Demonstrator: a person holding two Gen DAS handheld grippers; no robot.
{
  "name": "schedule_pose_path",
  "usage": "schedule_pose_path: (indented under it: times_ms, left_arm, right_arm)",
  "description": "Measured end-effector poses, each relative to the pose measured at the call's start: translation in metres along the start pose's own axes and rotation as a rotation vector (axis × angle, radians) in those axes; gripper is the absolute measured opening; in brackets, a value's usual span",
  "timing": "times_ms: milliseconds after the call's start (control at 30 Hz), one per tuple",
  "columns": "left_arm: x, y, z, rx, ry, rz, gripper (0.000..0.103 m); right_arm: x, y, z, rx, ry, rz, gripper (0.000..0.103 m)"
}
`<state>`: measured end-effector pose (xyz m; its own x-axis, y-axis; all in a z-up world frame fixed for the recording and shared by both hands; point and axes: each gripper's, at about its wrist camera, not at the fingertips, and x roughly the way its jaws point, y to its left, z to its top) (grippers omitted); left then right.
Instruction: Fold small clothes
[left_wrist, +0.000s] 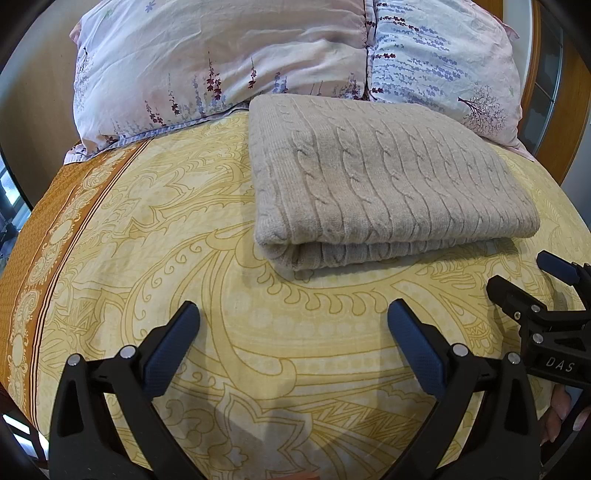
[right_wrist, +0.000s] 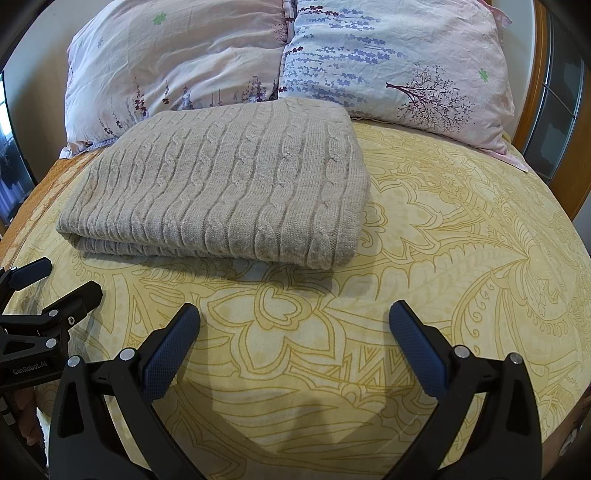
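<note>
Nearest the cameras, the left gripper (left_wrist: 293, 314) is hovering over the yellow bedsheet with ochre scroll patterns (left_wrist: 229, 332), its blue-padded fingers (left_wrist: 173, 347) spread wide and holding nothing. The right gripper (right_wrist: 294, 314) is hanging beside it over the same sheet, its fingers (right_wrist: 417, 347) likewise spread wide and empty; in the left wrist view it is showing at the right edge (left_wrist: 524, 280). Just beyond both grippers, apart from them, the folded beige cable-knit sweater (left_wrist: 380, 177) is lying flat on the sheet, its rolled fold edge facing the cameras. Behind the sweater, two pale pink pillows with purple flower prints (right_wrist: 192, 62) are leaning side by side against the wooden headboard (right_wrist: 532, 96).
</note>
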<state>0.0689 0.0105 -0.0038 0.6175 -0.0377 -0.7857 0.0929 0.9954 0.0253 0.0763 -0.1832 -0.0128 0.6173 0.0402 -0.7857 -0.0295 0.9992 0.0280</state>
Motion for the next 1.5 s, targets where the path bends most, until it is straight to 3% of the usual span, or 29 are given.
schedule_pose_path:
  times_ms: [1500]
  left_arm:
    - [0.0015,0.0012,0.0038,-0.011,0.031,0.003,0.101]
  right_arm:
    - [-0.0003,-0.0008,0.0000,-0.001,0.000,0.001,0.102]
